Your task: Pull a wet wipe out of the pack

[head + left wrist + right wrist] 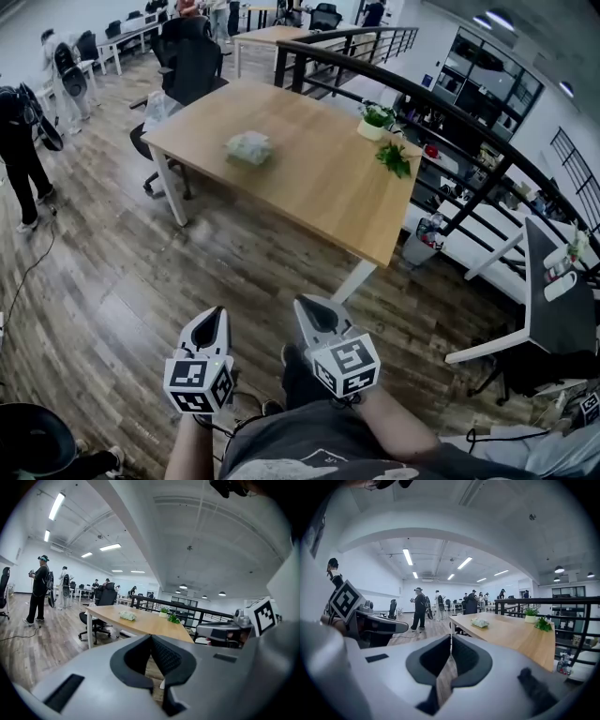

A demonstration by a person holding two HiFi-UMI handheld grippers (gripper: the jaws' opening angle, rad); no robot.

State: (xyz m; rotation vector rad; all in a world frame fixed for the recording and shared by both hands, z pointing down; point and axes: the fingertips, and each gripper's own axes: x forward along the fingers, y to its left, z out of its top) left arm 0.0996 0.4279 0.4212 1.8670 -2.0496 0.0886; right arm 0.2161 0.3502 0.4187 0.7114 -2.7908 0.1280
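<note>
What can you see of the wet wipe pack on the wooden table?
The wet wipe pack is a small, soft-looking, pale green and white packet. It lies flat on the wooden table, well apart from the potted plant. Only the table touches it; whether a wipe sticks out cannot be told.

The wet wipe pack (249, 148) — pale green, soft and crumpled — lies flat on the wooden table (319, 187), near its far-left end.

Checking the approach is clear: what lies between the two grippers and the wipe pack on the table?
In the head view, only bare wood floor and bare tabletop lie between the left gripper, the right gripper and the wipe pack.
</note>
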